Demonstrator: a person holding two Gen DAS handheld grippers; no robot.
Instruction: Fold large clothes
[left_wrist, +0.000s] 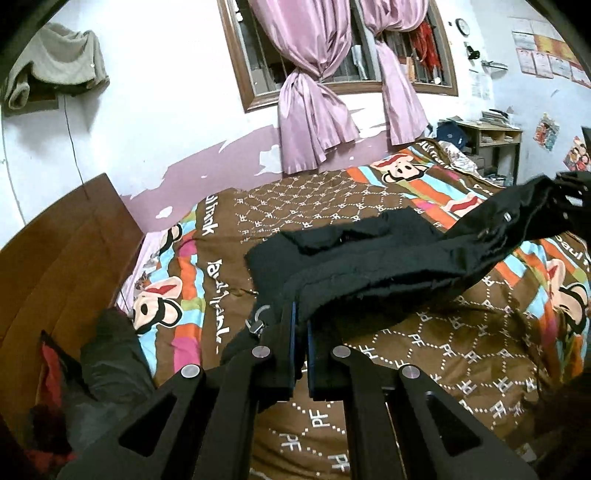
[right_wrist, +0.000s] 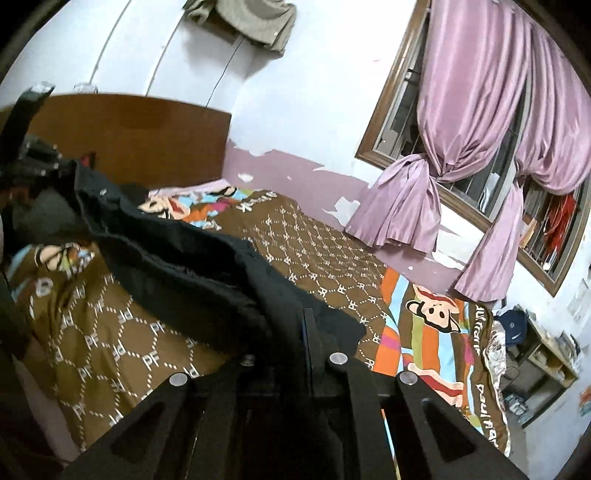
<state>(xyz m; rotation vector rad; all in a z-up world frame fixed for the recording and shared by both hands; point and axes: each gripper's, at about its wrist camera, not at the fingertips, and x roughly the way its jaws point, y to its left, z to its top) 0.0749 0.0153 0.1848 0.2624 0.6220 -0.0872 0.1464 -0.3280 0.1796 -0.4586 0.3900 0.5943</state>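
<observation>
Both grippers clamp the black garment (left_wrist: 369, 254), which hangs slung between them above the bedspread (left_wrist: 461, 350). The left gripper (left_wrist: 300, 325) is pinched nearly shut on one edge; the right gripper (right_wrist: 308, 332) seems likewise closed on the opposite edge, probably to spread it for folding.

- Left gripper (left_wrist: 300, 314): jaws closed on an edge of the black garment (left_wrist: 369, 258).
- Garment spans, raised, to the right gripper (left_wrist: 565, 195) at the frame's right edge, which grips its far end.
- Below: bedspread (left_wrist: 424, 350), brown with monkey cartoon print.
- Wooden headboard (left_wrist: 55, 258) at left.
- Pink curtains (left_wrist: 314, 92) knotted at the window.
</observation>
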